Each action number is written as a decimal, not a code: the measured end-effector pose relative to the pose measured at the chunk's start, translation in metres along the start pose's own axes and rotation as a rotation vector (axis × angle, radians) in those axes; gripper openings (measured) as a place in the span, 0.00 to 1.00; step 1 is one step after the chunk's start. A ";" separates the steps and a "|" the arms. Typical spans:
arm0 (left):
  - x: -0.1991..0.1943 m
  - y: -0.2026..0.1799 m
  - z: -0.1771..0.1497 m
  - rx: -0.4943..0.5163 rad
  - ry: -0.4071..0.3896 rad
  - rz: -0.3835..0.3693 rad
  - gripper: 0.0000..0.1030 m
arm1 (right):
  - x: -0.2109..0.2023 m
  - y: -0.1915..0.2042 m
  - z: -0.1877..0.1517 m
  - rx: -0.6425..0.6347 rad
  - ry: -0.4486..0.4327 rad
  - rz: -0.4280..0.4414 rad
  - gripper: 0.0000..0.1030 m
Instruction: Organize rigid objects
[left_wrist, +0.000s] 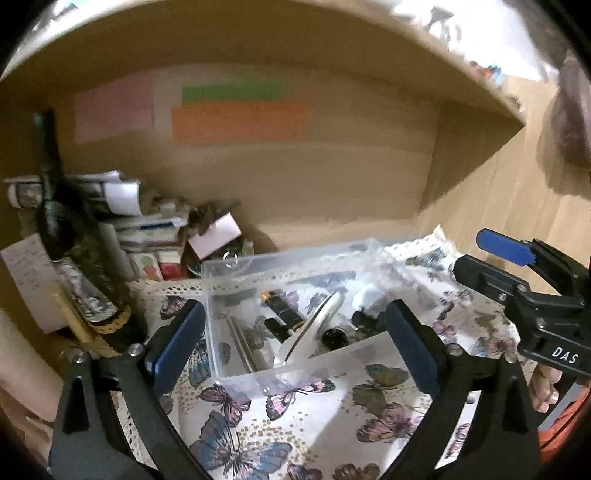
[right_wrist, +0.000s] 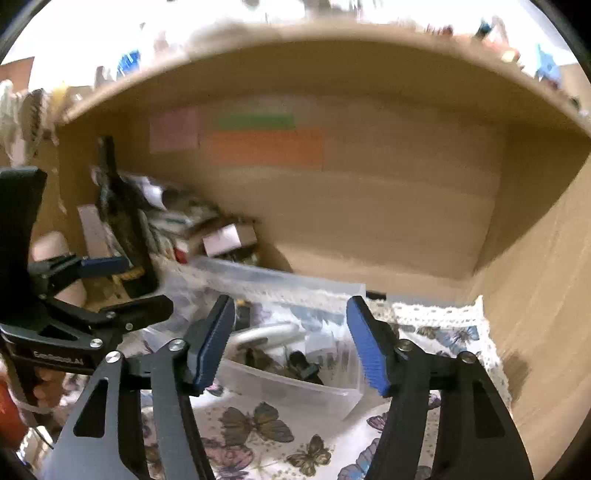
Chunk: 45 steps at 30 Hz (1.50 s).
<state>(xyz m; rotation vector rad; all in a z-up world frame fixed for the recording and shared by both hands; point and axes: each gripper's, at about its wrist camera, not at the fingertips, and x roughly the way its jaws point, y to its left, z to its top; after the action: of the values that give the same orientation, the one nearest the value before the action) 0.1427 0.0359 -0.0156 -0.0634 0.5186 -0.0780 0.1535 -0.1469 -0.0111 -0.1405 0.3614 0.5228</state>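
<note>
Two views, both blurring heavily toward the back of the wooden shelf (left_wrist: 332, 192), leaving the pink, green and orange sticky notes (left_wrist: 240, 122) unreadable. Hiding in smear at the left: a heap of small boxes and papers (left_wrist: 147, 229), hard to sort one from another. Sitting on the butterfly-print cloth (left_wrist: 295, 413), between the two tools: a clear plastic box (left_wrist: 236, 291), its near wall showing through. Lying inside, only partly legible: a metal rod (left_wrist: 243, 347), a white curved piece (left_wrist: 317, 325), dark cylindrical bits (left_wrist: 334, 336); exact kinds impossible to tell. Spreading wide and gripping nothing: jaws of the left gripper (left_wrist: 291, 339), straddling the box's near end in its own view, contact with the walls not discernible. Also gaping wide and empty: jaws of the right gripper (right_wrist: 291, 343), framing the same box from the other side, hovering just before its rim. Being cut off by frame edges: lower bodies of both tools.
</note>
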 end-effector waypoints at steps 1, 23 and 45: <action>-0.008 -0.001 -0.001 -0.003 -0.015 0.000 0.98 | -0.009 0.002 0.000 0.001 -0.019 0.000 0.64; -0.118 -0.031 -0.031 0.027 -0.244 0.038 1.00 | -0.108 0.021 -0.021 0.042 -0.222 -0.018 1.00; -0.131 -0.034 -0.035 0.034 -0.277 0.038 1.00 | -0.116 0.029 -0.023 0.040 -0.234 -0.034 1.00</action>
<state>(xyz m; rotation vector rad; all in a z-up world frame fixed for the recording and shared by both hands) 0.0101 0.0127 0.0211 -0.0305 0.2415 -0.0400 0.0380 -0.1805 0.0094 -0.0456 0.1413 0.4926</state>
